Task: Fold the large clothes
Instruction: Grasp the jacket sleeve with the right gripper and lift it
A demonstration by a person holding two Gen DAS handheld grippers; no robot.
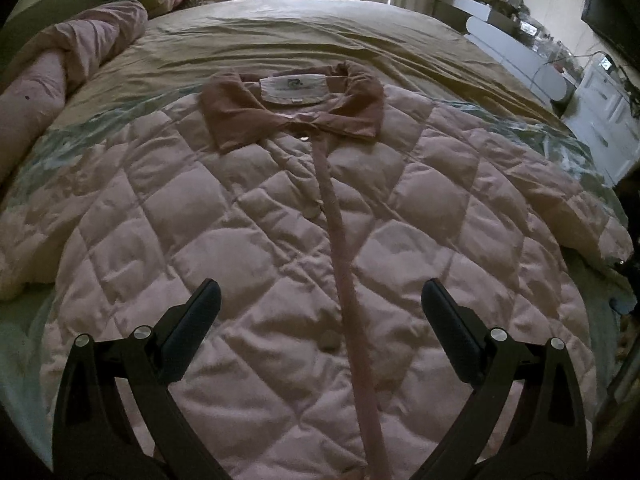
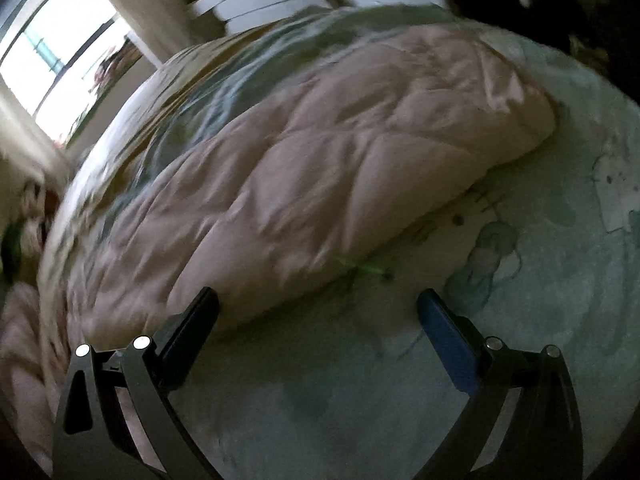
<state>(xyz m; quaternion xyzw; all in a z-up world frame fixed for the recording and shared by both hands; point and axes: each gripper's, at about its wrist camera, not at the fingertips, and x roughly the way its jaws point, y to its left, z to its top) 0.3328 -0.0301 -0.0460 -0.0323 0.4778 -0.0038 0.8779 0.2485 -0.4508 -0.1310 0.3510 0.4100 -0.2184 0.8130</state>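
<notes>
Across the frame centre of the left wrist view, quilted jacket (image 1: 312,216) lies flat on bed (image 1: 280,40), buttoned, collar at top, sleeves spread (no fold made). Left gripper (image 1: 320,300) and right gripper (image 2: 318,302) both spread wide, empty. Folding all remains.

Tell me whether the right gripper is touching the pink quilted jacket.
Cannot tell. In the right wrist view, the open right gripper has one fingertip overlapping the pink quilted jacket sleeve edge, but motion blur hides any contact or gap.
</notes>
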